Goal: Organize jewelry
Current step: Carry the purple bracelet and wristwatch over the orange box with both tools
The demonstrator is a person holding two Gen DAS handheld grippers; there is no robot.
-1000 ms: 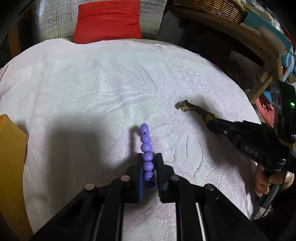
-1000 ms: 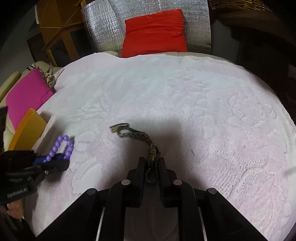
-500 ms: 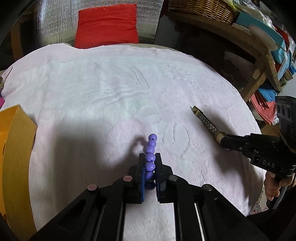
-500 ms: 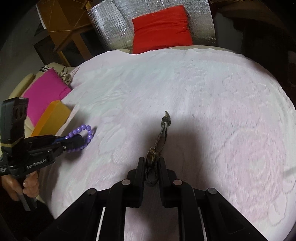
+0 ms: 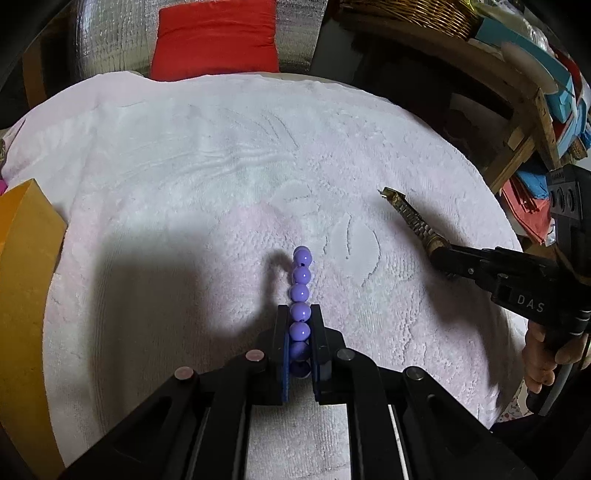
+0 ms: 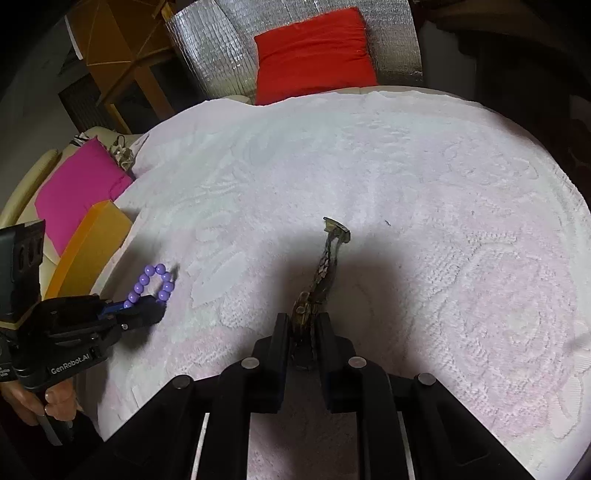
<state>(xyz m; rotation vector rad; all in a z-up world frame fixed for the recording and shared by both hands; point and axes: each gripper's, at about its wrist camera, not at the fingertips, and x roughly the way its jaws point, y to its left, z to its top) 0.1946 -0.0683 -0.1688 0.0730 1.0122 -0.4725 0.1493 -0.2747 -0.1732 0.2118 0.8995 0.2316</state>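
My left gripper (image 5: 299,314) is shut on a purple bead bracelet (image 5: 301,286) and holds it above the pale pink towel (image 5: 221,166); the bracelet sticks out forward as a loop (image 6: 155,284) in the right wrist view. My right gripper (image 6: 303,319) is shut on a metal link watch band (image 6: 325,269), which also points forward with its clasp end free. In the left wrist view the band (image 5: 408,216) juts from the right gripper at the right. Both pieces hang clear of the towel.
An orange box (image 5: 22,295) stands at the towel's left edge, also in the right wrist view (image 6: 88,243). A pink cushion (image 6: 77,188) lies beyond it. A red cushion (image 5: 218,37) sits at the back. A wooden shelf with a basket (image 5: 413,14) stands at the right.
Both grippers have risen and pulled back from the towel with their pieces. The watch band swung from pointing left to pointing straight forward.
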